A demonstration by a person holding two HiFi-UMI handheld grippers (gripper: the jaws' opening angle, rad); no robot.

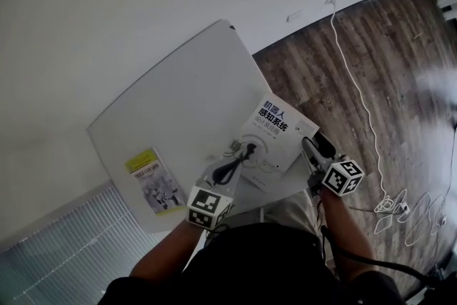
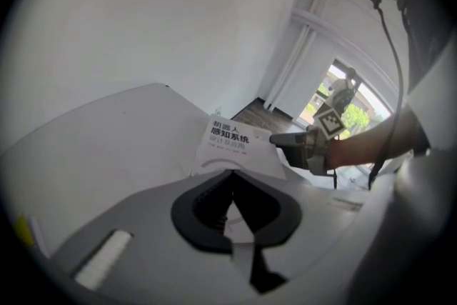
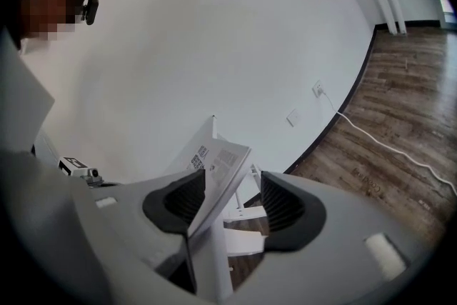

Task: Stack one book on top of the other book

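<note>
Mostly, the white table [image 1: 178, 82] fills the head view. Near its 4 o'clock edge is the white book [image 1: 275, 128]. The yellow book [image 1: 153, 182] lies well apart, at 8 o'clock from it. The left gripper [image 2: 230, 176] is clenched on the white book's 7 o'clock edge. The right gripper [image 3: 233, 179] is released, with the 4 o'clock edge between its jaws.

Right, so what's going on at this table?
A person works two hand-held grippers on a white book at the near corner of the white table. The left gripper is shut, seemingly pinching its near edge; the right gripper stands open around its side edge. The yellow book lies apart, nothing stacked yet.
</note>
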